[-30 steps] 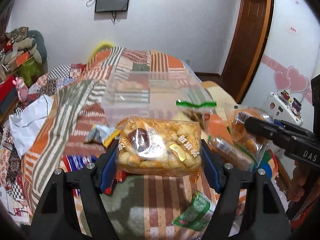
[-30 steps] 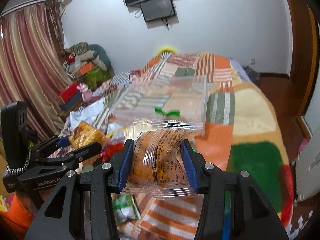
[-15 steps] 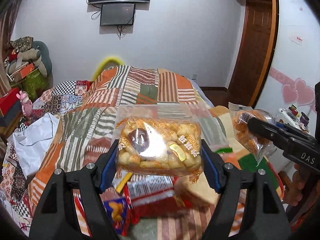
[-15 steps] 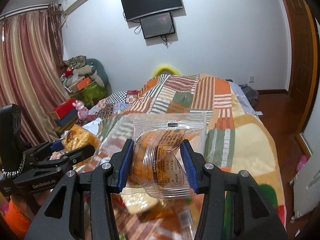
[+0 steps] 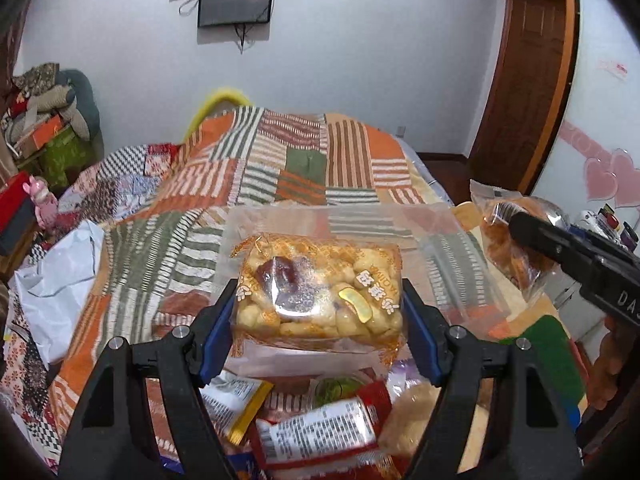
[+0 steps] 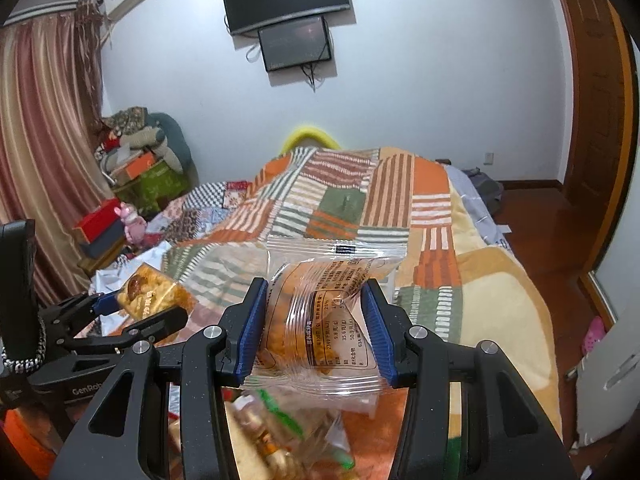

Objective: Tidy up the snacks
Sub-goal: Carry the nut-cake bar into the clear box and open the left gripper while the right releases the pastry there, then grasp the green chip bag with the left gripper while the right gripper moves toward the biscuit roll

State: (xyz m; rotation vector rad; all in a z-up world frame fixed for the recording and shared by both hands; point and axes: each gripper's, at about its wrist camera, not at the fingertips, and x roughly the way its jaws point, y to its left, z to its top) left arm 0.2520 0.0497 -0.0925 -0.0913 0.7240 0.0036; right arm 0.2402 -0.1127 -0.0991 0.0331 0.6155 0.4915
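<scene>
My left gripper is shut on an orange bag of puffed snacks and holds it above the near edge of a clear plastic box on the bed. My right gripper is shut on a clear wrapped pastry, also held in the air. In the left wrist view the right gripper and its pastry show at the right. In the right wrist view the left gripper with its bag shows at the left.
Several loose snack packets lie on the patchwork quilt below the grippers. A white bag lies at the bed's left. Boxes and clothes pile by the curtain. A wooden door stands at the right.
Both grippers have risen and tilted up with their packets still held. The clear box now sits lower and nearer in view, and the loose packets show beneath.
</scene>
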